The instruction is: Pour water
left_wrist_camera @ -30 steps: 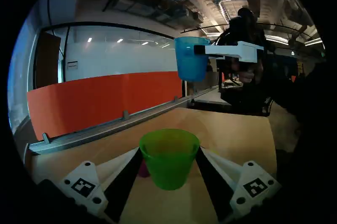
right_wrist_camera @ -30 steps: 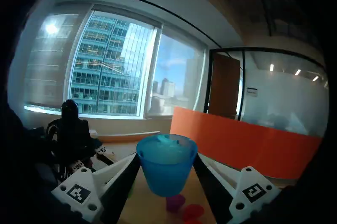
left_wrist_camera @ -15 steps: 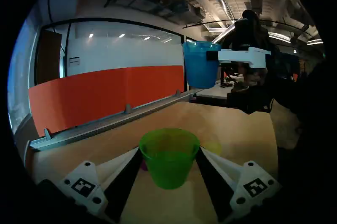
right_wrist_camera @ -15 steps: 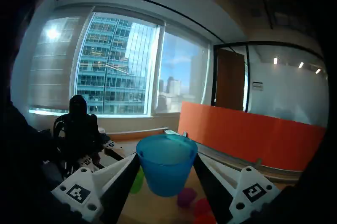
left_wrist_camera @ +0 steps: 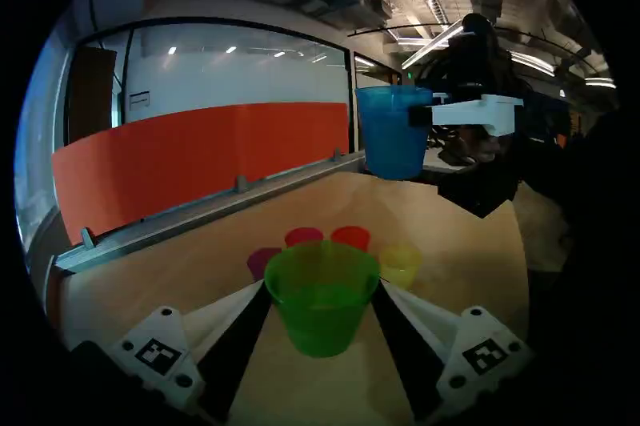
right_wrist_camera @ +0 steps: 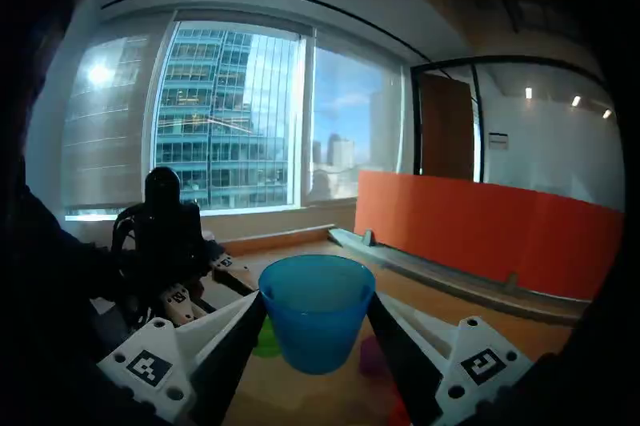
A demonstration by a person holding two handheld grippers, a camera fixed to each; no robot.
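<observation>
Our left gripper (left_wrist_camera: 321,288) has its jaws pinching a green cup (left_wrist_camera: 322,326) of smooth, translucent plastic. The cup is tapered and upright, just above the pale wooden table (left_wrist_camera: 460,242). Our right gripper (right_wrist_camera: 316,298) pinches a matching blue cup (right_wrist_camera: 316,330), upright and raised well apart from the green one. 4 small cups (left_wrist_camera: 350,235), purple, 2 red and yellow, stand in an arc on the wood. Each white finger bears a black-and-white square marker (left_wrist_camera: 158,355). The wall sign (left_wrist_camera: 138,97) is too small to read.

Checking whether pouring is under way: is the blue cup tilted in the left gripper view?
No, the blue cup is upright with its rim level, held up beyond the green cup.
</observation>
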